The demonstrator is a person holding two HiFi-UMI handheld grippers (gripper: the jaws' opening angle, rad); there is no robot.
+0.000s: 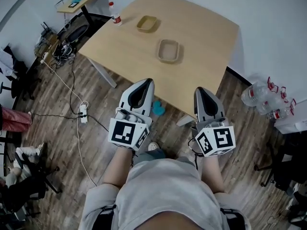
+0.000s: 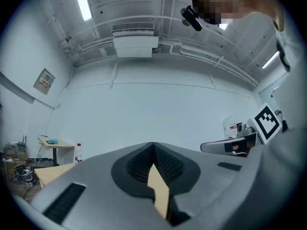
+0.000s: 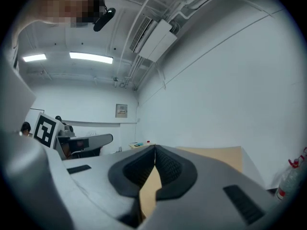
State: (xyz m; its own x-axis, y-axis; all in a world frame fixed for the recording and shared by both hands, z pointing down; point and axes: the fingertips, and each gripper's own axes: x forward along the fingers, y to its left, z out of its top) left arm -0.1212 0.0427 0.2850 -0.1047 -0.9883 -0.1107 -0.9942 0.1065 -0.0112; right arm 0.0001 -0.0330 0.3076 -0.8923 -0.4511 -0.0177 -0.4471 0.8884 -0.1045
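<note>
Left tongs (image 1: 147,81) & right tongs (image 1: 199,90) both pressed shut, nothing in them, hanging short of the tabletop (image 1: 204,28). Near tray (image 1: 169,51) lies straight ahead betw. them, left slightly closer. Far tray (image 1: 147,23) beyond, up-left; bottle (image 1: 114,14) by the far-left edge.

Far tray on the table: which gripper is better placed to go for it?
Left, likely. The left gripper points almost straight at the far tray; the right gripper sits farther off to the side. Both are shut, so either must open first.
</note>
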